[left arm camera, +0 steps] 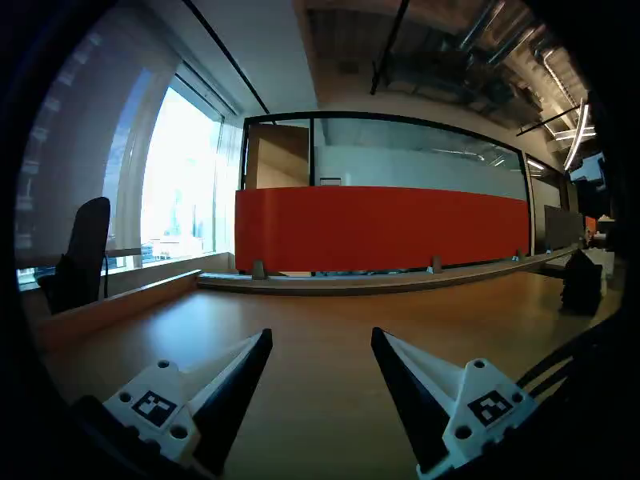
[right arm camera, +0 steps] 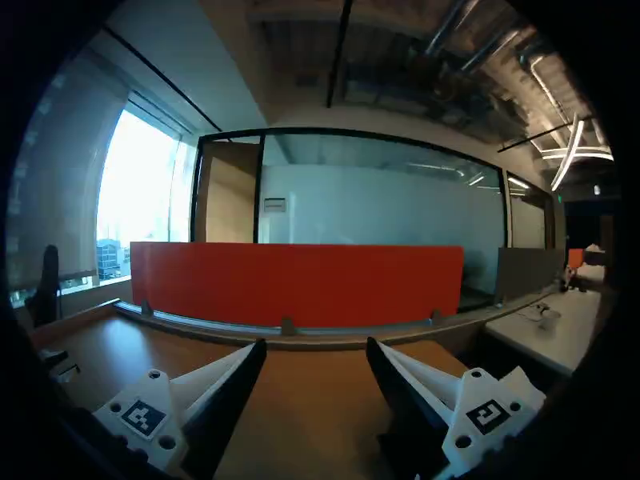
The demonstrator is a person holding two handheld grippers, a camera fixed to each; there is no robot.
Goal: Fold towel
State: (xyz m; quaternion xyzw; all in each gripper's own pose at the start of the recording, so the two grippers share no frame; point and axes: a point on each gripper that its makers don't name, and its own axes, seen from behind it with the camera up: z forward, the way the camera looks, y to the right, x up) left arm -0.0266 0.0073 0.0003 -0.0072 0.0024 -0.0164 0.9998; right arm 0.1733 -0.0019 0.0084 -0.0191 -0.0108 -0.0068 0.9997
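My left gripper (left arm camera: 321, 336) stands open low over a bare wooden desk (left arm camera: 320, 320), with nothing between its two dark fingers. In the right gripper view my right gripper (right arm camera: 316, 346) is open too, held a little above the same kind of wooden desk top (right arm camera: 312, 400), its fingers holding nothing. I see no towel in the left gripper view or the right gripper view.
An orange divider panel (left arm camera: 384, 228) stands along the desk's far edge (right arm camera: 296, 284). A dark chair (left arm camera: 80, 256) is at the left by the bright window. A black object (left arm camera: 582, 282) sits at the desk's right. A white desk (right arm camera: 552, 328) lies to the right.
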